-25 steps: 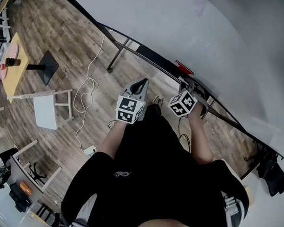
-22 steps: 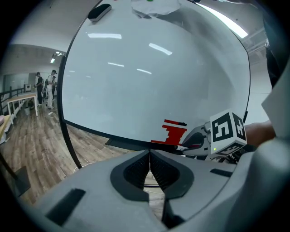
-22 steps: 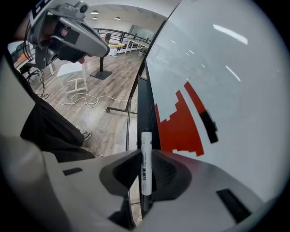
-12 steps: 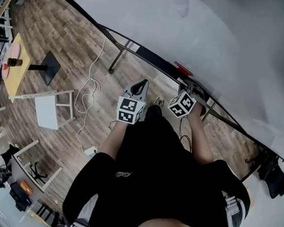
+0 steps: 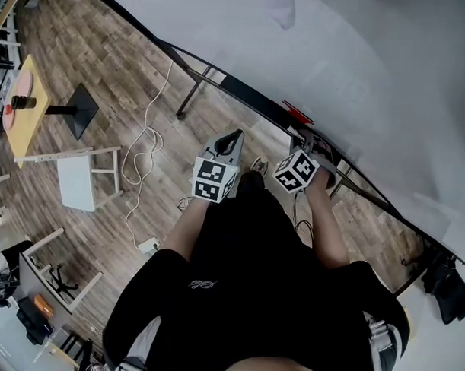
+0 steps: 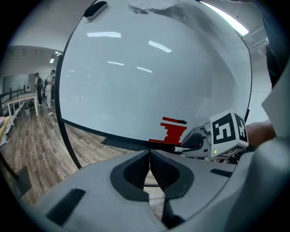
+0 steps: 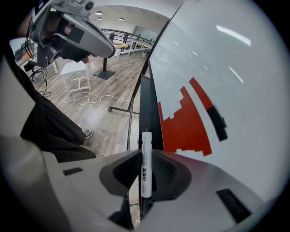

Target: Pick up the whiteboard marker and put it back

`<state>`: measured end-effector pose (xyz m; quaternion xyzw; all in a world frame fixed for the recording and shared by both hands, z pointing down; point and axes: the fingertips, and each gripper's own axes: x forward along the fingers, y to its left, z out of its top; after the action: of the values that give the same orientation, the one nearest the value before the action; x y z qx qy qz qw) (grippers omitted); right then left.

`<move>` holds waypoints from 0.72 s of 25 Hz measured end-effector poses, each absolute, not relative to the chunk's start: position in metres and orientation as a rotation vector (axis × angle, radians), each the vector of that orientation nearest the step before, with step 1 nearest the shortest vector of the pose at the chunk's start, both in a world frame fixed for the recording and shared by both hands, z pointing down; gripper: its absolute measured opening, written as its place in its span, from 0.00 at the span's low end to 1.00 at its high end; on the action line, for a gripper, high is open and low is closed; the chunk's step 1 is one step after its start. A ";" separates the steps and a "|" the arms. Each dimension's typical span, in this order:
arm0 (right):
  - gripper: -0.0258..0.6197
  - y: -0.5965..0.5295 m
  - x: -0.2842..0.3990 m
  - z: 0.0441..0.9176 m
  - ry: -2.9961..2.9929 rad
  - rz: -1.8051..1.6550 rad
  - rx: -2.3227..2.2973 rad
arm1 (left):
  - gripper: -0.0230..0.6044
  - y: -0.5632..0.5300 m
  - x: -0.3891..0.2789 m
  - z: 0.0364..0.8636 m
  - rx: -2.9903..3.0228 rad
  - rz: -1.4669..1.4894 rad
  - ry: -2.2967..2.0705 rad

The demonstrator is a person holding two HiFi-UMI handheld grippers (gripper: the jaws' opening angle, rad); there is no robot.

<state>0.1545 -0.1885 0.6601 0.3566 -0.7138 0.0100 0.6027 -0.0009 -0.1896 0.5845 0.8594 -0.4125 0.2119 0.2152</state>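
A white whiteboard marker (image 7: 146, 164) stands lengthwise between the pads of my right gripper (image 7: 146, 174), which is shut on it. Its tip points along the black tray ledge (image 7: 146, 108) under the whiteboard (image 7: 235, 77), just beside a red stepped drawing (image 7: 186, 120). In the head view my right gripper (image 5: 313, 146) sits at the board's lower edge. My left gripper (image 6: 149, 168) is shut with nothing between its pads; in the head view the left gripper (image 5: 229, 141) hangs over the floor, left of the right one. From the left gripper view I see the red drawing (image 6: 171, 131) and the right gripper's marker cube (image 6: 228, 130).
The whiteboard stands on a black metal frame (image 5: 192, 83) over wooden flooring. A white cable (image 5: 144, 150) loops across the floor. A white stool (image 5: 74, 183) and a yellow table (image 5: 22, 104) are at the left. A black eraser (image 6: 96, 8) sits at the board's top.
The head view has shifted slightly; both grippers stay in place, the right one still holding the marker at the tray.
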 end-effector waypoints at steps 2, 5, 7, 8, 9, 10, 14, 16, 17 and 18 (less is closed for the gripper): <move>0.12 -0.188 0.154 0.661 -1.658 0.021 0.823 | 0.05 -0.189 0.001 0.586 2.382 0.589 -1.143; 0.12 -0.188 0.154 0.661 -1.662 0.020 0.820 | 0.05 -0.191 0.004 0.586 2.383 0.591 -1.140; 0.12 -0.189 0.153 0.661 -1.665 0.016 0.821 | 0.05 -0.192 0.006 0.586 2.386 0.594 -1.138; 0.12 -0.189 0.153 0.661 -1.667 0.014 0.821 | 0.05 -0.192 0.007 0.586 2.386 0.596 -1.137; 0.13 -0.189 0.153 0.661 -1.669 0.011 0.823 | 0.05 -0.192 0.008 0.586 2.386 0.597 -1.136; 0.13 -0.189 0.153 0.661 -1.672 0.010 0.825 | 0.05 -0.191 0.010 0.586 2.386 0.599 -1.136; 0.13 -0.189 0.155 0.660 -1.686 0.007 0.857 | 0.05 -0.190 0.015 0.588 2.386 0.611 -1.130; 0.18 -0.191 0.156 0.657 -1.699 0.002 0.886 | 0.05 -0.190 0.018 0.589 2.387 0.621 -1.125; 0.23 -0.192 0.155 0.654 -1.716 0.004 0.902 | 0.05 -0.190 0.019 0.589 2.387 0.627 -1.123; 0.23 -0.192 0.153 0.651 -1.739 0.006 0.915 | 0.05 -0.189 0.020 0.590 2.387 0.632 -1.123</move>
<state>0.1532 -0.1923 0.6511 0.3873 -0.7361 0.0025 0.5551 0.0204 -0.1892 0.5899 0.8597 -0.4046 0.2276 0.2129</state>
